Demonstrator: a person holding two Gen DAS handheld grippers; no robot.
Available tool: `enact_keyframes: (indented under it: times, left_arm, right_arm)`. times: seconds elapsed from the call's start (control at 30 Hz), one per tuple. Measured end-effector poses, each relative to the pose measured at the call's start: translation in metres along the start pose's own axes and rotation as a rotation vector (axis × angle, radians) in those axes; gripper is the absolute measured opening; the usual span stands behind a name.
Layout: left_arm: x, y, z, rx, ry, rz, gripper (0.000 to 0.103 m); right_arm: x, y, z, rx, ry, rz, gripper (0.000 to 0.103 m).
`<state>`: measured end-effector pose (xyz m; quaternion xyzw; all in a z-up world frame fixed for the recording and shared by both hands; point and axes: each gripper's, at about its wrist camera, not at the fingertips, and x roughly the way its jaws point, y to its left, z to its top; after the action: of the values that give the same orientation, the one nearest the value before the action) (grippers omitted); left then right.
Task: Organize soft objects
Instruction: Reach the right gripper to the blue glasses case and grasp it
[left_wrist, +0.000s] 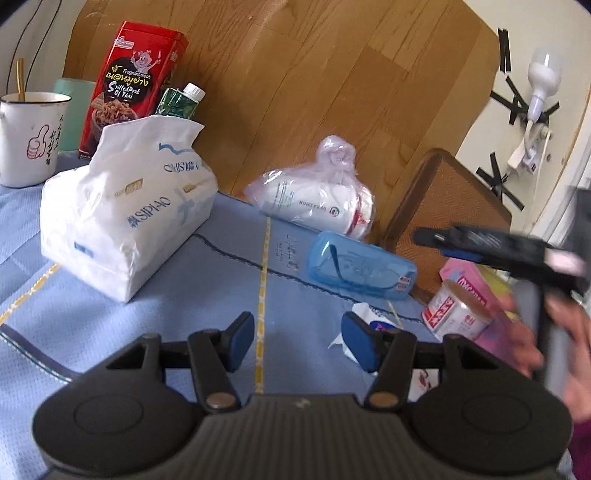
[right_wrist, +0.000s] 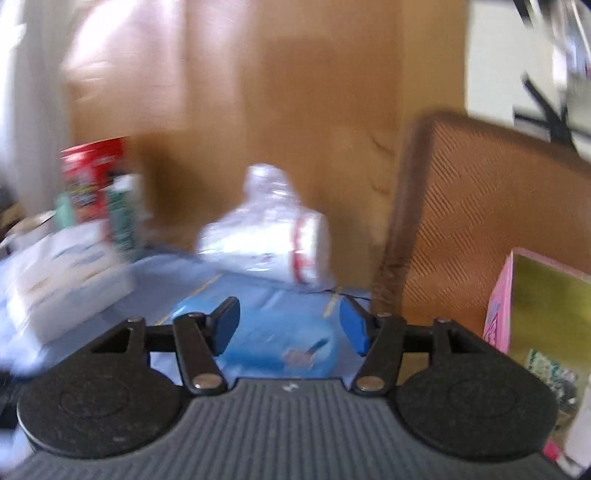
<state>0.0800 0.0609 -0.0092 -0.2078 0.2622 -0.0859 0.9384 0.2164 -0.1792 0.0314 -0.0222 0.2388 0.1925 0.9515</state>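
A white tissue pack (left_wrist: 125, 206) stands on the blue tablecloth (left_wrist: 207, 295) at the left. A clear bag holding a white roll (left_wrist: 317, 199) lies at the table's far edge. My left gripper (left_wrist: 299, 341) hovers open over the cloth with nothing between its blue pads; a crumpled white wrapper (left_wrist: 364, 312) lies just beyond the right pad. My right gripper (right_wrist: 290, 326) is open, its view blurred. A blue glasses case (right_wrist: 280, 343) shows between its pads, and no pad visibly presses it. In that view the bagged roll (right_wrist: 269, 240) lies ahead and the tissue pack (right_wrist: 62, 273) to the left.
A red tin (left_wrist: 136, 85), a green carton (left_wrist: 181, 101) and an enamel mug (left_wrist: 29, 136) stand at the back left. The glasses case (left_wrist: 362, 264), a small tub (left_wrist: 456, 310) and a pink box (left_wrist: 476, 280) crowd the right. A chair back (left_wrist: 443, 199) rises beyond the edge. A hand (left_wrist: 532, 332) holds the other gripper there.
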Motion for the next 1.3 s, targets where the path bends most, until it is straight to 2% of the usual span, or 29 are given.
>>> enact_keyframes:
  times: [0.13,0.23,0.27,0.3,0.37,0.47,0.6,0.73,0.83,0.93,1.03,1.13,1.2,1.3]
  left_arm:
    - [0.0,0.01,0.001,-0.055,-0.016,-0.005,0.057]
    - [-0.002,0.014,0.002,-0.083,-0.026,0.002,0.058]
    - [-0.003,0.016,0.002,-0.089,-0.034,0.008,0.058]
    - [-0.004,0.017,0.002,-0.098,-0.044,0.019,0.06]
    - [-0.008,0.021,0.003,-0.119,-0.067,0.041,0.063]
    - [-0.009,0.027,0.004,-0.153,-0.07,0.041,0.064]
    - [-0.008,0.028,0.004,-0.156,-0.064,0.034,0.064]
    - [-0.006,0.024,0.002,-0.133,-0.055,0.024,0.064]
    - [-0.006,0.021,0.002,-0.114,-0.052,0.02,0.065]
    - [-0.006,0.021,0.001,-0.113,-0.053,0.02,0.065]
    - [-0.006,0.022,0.002,-0.119,-0.053,0.022,0.065]
    - [-0.008,0.021,0.001,-0.118,-0.062,0.029,0.065]
    - [-0.009,0.022,0.001,-0.121,-0.068,0.035,0.065]
    - [-0.01,0.025,0.002,-0.14,-0.075,0.04,0.065]
  right_arm:
    - [0.045,-0.014,0.01,0.101,0.133,-0.016,0.062]
    - [0.068,-0.007,-0.002,0.16,0.237,0.029,0.061]
    - [0.073,0.001,-0.007,0.164,0.284,0.057,0.054]
    - [0.074,0.007,-0.016,0.178,0.306,0.088,0.056]
    - [0.065,0.028,-0.025,0.121,0.291,0.095,0.055]
    - [0.038,0.051,-0.039,0.094,0.291,0.228,0.055]
    - [0.0,0.064,-0.051,0.042,0.239,0.286,0.054]
    - [-0.048,0.038,-0.058,0.122,0.107,0.235,0.056]
    - [-0.068,0.016,-0.067,0.196,0.048,0.176,0.062]
    - [-0.077,-0.002,-0.08,0.287,0.053,0.165,0.065]
    - [-0.063,-0.012,-0.083,0.37,0.087,0.167,0.068]
    - [-0.053,-0.021,-0.083,0.448,0.106,0.213,0.066]
    - [-0.048,-0.016,-0.08,0.46,0.132,0.258,0.055]
    - [-0.049,0.009,-0.077,0.368,0.161,0.32,0.047]
